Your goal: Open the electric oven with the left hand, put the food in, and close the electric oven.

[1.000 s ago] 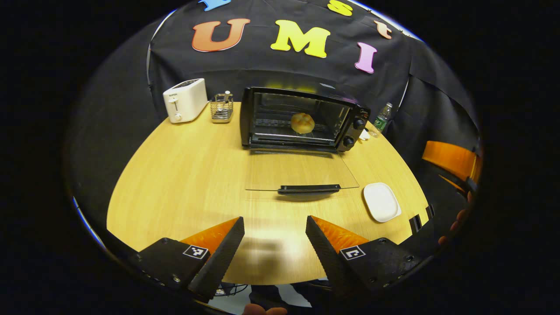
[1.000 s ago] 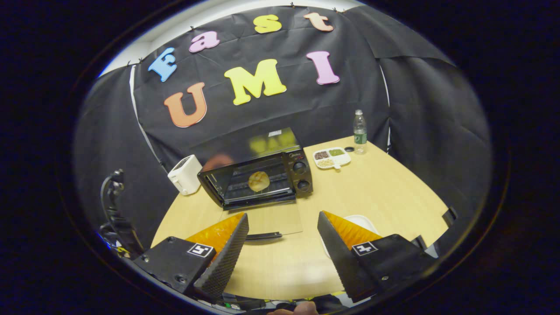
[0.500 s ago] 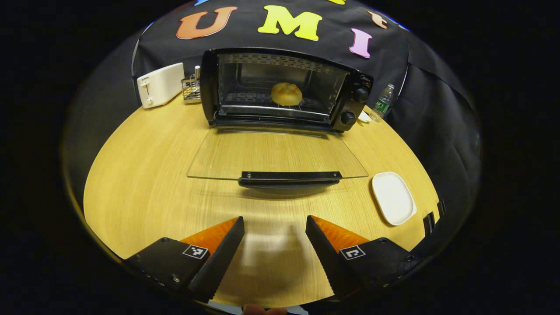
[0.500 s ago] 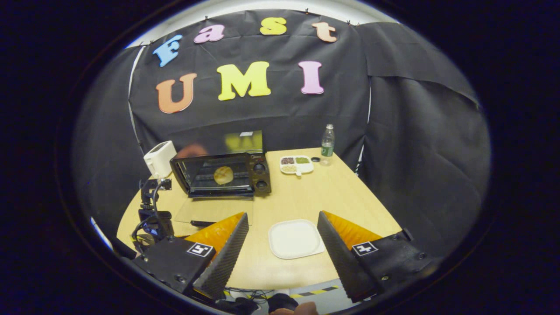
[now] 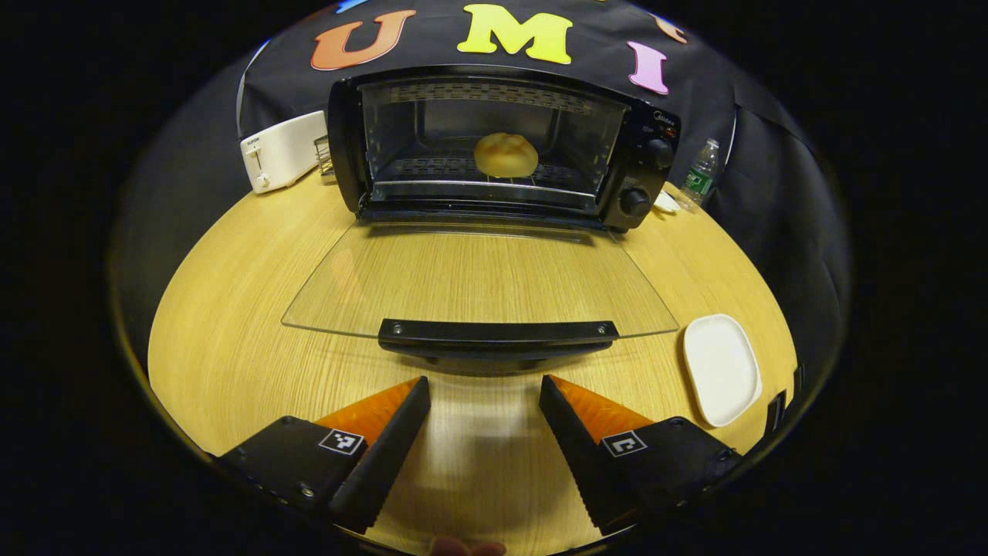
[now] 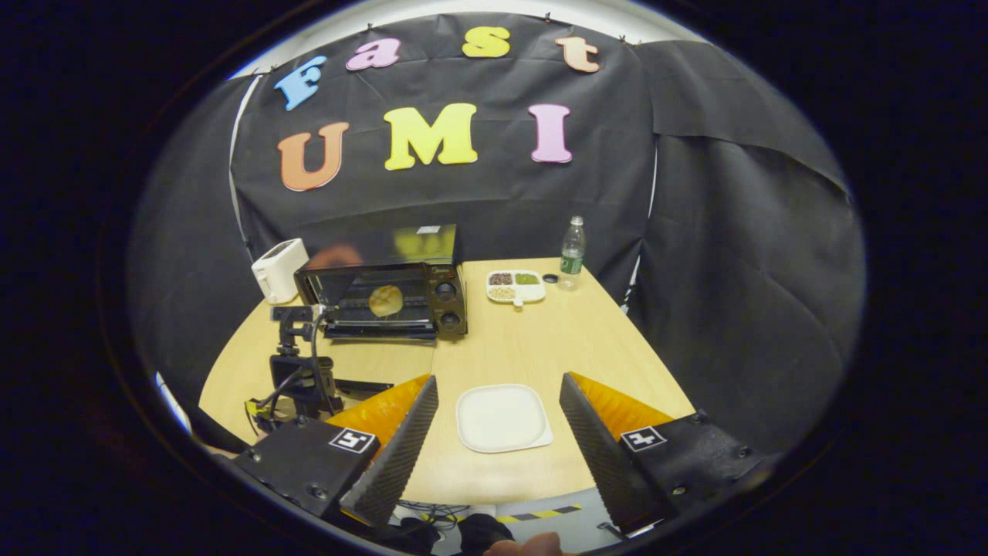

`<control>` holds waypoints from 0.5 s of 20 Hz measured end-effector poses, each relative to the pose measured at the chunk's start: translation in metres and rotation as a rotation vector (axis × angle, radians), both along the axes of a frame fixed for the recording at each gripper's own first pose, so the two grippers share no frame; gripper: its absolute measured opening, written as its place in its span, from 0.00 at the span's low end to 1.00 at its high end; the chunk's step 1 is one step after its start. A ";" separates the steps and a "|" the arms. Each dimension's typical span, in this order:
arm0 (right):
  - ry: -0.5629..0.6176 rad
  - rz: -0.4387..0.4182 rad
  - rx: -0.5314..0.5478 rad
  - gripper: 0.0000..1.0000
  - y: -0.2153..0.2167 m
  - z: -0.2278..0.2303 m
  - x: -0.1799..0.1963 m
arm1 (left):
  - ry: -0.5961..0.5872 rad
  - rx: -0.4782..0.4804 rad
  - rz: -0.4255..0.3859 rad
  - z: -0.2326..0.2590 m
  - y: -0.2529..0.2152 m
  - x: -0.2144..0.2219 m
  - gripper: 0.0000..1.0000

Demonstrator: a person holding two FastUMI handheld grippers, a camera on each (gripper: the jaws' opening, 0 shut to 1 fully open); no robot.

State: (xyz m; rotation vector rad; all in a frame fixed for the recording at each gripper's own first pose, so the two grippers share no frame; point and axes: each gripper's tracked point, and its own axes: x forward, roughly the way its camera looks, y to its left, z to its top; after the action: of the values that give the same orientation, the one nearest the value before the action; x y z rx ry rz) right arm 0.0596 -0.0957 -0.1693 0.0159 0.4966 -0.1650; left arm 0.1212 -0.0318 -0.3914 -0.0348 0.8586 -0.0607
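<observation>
The black electric oven [image 5: 648, 147] stands at the back of the wooden table with its glass door [image 5: 478, 282] folded flat down toward me. A round bun [image 5: 505, 154] rests on the rack inside. My left gripper [image 5: 482, 394] is open, just short of the door's black handle [image 5: 498, 333], with nothing between its fingers. In the right gripper view the oven [image 6: 444, 289] and the bun [image 6: 384, 300] sit far off at the left. My right gripper [image 6: 498, 390] hangs open above the table's near edge, over an empty white plate [image 6: 503, 418]. The left gripper's body [image 6: 297, 371] shows there beside the door.
A white toaster [image 5: 282, 150] and a wire rack [image 5: 320, 147] stand left of the oven. A water bottle [image 6: 571, 245], a divided snack dish [image 6: 515, 285] and a small cap [image 6: 549, 278] sit at the back right. The white plate [image 5: 722, 369] lies right of the door handle.
My left gripper has moved forward toward the open door, so the handle now lies close in front of its fingers. My right gripper has drawn back and turned right over the plate.
</observation>
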 end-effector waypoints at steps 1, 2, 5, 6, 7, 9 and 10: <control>-0.001 0.004 0.002 0.97 -0.002 0.001 0.004 | 0.001 0.008 0.004 0.000 0.001 0.001 0.95; -0.007 0.014 0.002 0.97 -0.002 0.003 0.006 | -0.018 0.014 0.006 0.003 0.001 0.006 0.95; -0.014 0.040 0.004 0.98 -0.002 0.004 0.013 | -0.013 0.038 0.001 0.003 0.000 0.008 0.94; -0.021 0.046 0.011 0.98 -0.002 0.007 0.015 | -0.036 0.051 -0.006 0.010 0.000 0.010 0.94; -0.028 0.052 0.014 0.97 -0.002 0.008 0.016 | -0.064 0.070 -0.018 0.019 0.001 0.011 0.94; -0.036 0.055 0.026 0.97 -0.003 0.009 0.019 | -0.135 0.087 -0.027 0.043 0.000 0.018 0.94; -0.040 0.055 0.038 0.97 -0.004 0.010 0.019 | -0.166 0.076 -0.022 0.055 0.000 0.025 0.94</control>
State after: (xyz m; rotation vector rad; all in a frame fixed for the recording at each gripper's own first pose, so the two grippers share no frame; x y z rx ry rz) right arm 0.0788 -0.0997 -0.1597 0.0429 0.4594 -0.1014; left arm 0.1464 -0.0320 -0.3360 0.0502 0.6944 -0.0514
